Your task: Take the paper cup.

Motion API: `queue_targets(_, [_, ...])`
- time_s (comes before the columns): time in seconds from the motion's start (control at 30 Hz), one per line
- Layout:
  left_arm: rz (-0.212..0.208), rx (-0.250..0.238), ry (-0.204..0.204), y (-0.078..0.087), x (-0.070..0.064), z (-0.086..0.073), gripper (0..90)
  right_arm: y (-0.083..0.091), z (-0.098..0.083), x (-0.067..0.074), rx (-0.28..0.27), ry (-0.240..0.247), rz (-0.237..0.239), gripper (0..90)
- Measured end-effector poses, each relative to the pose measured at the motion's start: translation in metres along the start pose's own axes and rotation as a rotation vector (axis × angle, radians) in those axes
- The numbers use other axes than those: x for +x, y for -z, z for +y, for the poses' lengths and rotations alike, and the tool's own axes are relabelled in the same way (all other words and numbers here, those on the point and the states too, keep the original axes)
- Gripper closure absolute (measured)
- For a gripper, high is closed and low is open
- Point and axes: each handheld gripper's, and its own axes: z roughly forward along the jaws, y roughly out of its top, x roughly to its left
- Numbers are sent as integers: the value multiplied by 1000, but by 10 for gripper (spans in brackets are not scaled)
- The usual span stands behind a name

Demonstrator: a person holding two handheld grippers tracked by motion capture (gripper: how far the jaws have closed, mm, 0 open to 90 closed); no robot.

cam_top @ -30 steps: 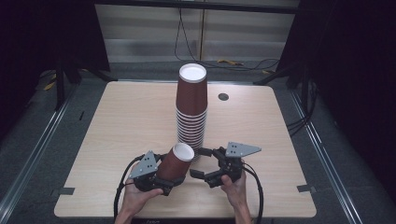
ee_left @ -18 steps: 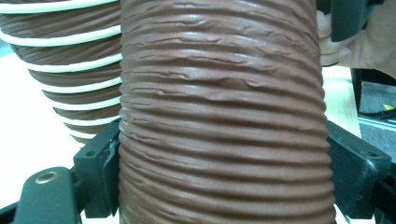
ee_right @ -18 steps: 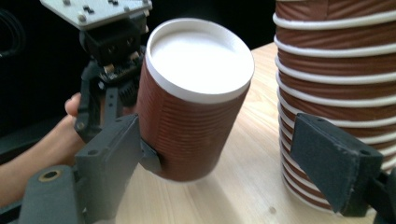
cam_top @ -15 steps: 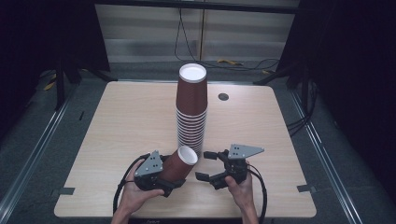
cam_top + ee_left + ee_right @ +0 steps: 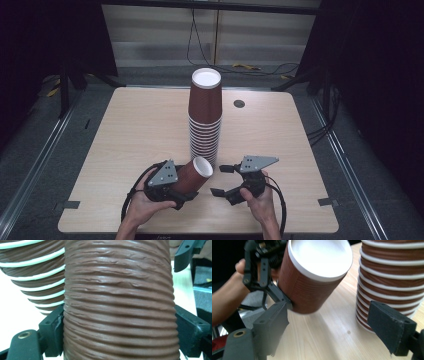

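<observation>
Since a second ago the right gripper (image 5: 220, 180) has drawn back from the single cup (image 5: 192, 176), its jaws now spread wide with nothing between them. That brown ribbed cup lies tilted, its white end toward the right gripper's fingers (image 5: 390, 328), clamped across its body by the left gripper (image 5: 117, 336), one pad on each side. Just beyond both stands the cup stack (image 5: 205, 117) on the table (image 5: 125, 125)
</observation>
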Motion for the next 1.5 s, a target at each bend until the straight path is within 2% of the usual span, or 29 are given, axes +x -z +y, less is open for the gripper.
queue_targets(0.1, [-7,31,-17,-1,1,3,145,-1,1,1,37,14,2,168])
queue_targets(0.2, [-14,51,-27,-2,0,5,145,-2,3,1,59,38,15,223])
queue_targets(0.33, [-22,81,-34,-6,0,6,145,-4,4,2,90,57,1,177])
queue_targets(0.43, [-27,119,-58,-6,0,9,145,-5,4,1,129,60,-7,148])
queue_targets(0.47, [-30,123,-61,-7,0,10,145,-5,5,-1,142,51,11,137])
queue_targets(0.57, [-41,143,-70,-8,0,11,145,-5,5,-1,150,51,14,146])
queue_targets(0.6, [-53,165,-85,-9,0,12,145,-6,6,-2,163,59,18,151])
queue_targets(0.7, [-61,176,-97,-10,-1,13,145,-6,6,-2,175,63,21,151])
queue_targets(0.73, [-62,202,-96,-12,-2,14,145,-7,6,-3,194,64,17,150])
queue_targets(0.9, [-82,226,-114,-14,-1,15,146,-8,5,-4,223,64,22,154])
queue_targets(1.0, [-104,274,-138,-20,-6,16,148,-10,6,-3,235,63,44,146])
queue_targets(1.03, [-104,274,-138,-20,-6,16,148,-10,6,-3,235,63,44,146])
queue_targets(1.07, [-102,298,-145,-22,-8,17,148,-12,7,-2,262,69,49,137])
queue_targets(1.27, [-94,320,-169,-24,-10,19,148,-15,11,0,320,99,49,144])
queue_targets(1.43, [-96,337,-166,-24,-9,20,147,-17,12,-2,353,108,49,144])
queue_targets(1.5, [-94,337,-167,-24,-9,20,146,-20,12,-3,372,125,65,148])
